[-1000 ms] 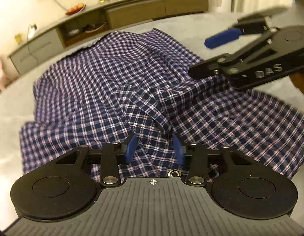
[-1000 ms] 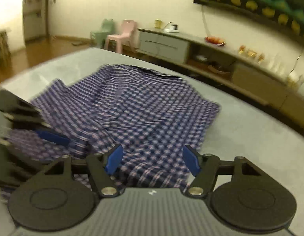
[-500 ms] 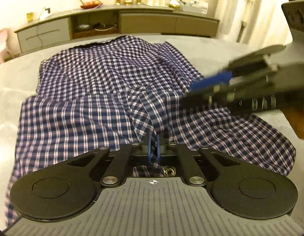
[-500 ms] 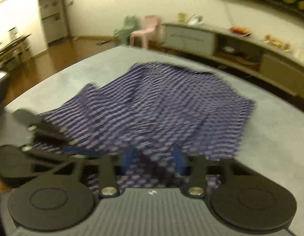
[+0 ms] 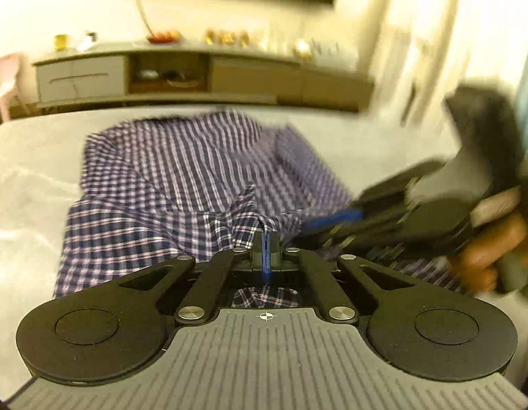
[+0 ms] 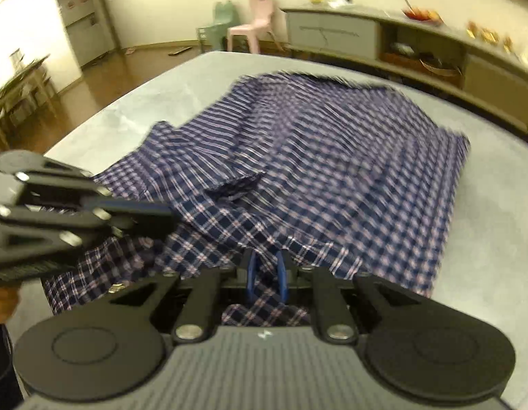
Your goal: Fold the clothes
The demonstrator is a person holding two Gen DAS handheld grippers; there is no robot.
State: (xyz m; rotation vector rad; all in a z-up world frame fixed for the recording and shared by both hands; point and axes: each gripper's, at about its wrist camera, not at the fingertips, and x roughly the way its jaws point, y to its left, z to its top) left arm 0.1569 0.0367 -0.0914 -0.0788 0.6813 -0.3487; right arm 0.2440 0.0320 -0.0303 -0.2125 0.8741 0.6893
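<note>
A navy and white checked shirt (image 5: 182, 184) (image 6: 349, 157) lies rumpled on the grey table (image 5: 31, 157). My left gripper (image 5: 265, 244) is shut on a bunched fold at the shirt's near edge. In the right wrist view my right gripper (image 6: 266, 270) is shut on another fold of the near hem, with cloth pinched between its blue pads (image 6: 252, 271). The two grippers sit close together: the right one (image 5: 335, 222) shows at the right of the left wrist view with a hand (image 5: 486, 249) around it, and the left one (image 6: 161, 217) enters the right wrist view from the left.
A long low sideboard (image 5: 202, 75) (image 6: 383, 41) with small items stands beyond the table's far edge. A pink chair (image 6: 253, 20) and a green chair (image 6: 219, 20) stand on the wooden floor. The table's left edge (image 6: 93, 119) drops to the floor.
The right gripper has closed on the shirt's near hem. Both grippers have lifted and drawn back, and the cloth has bunched up toward them.
</note>
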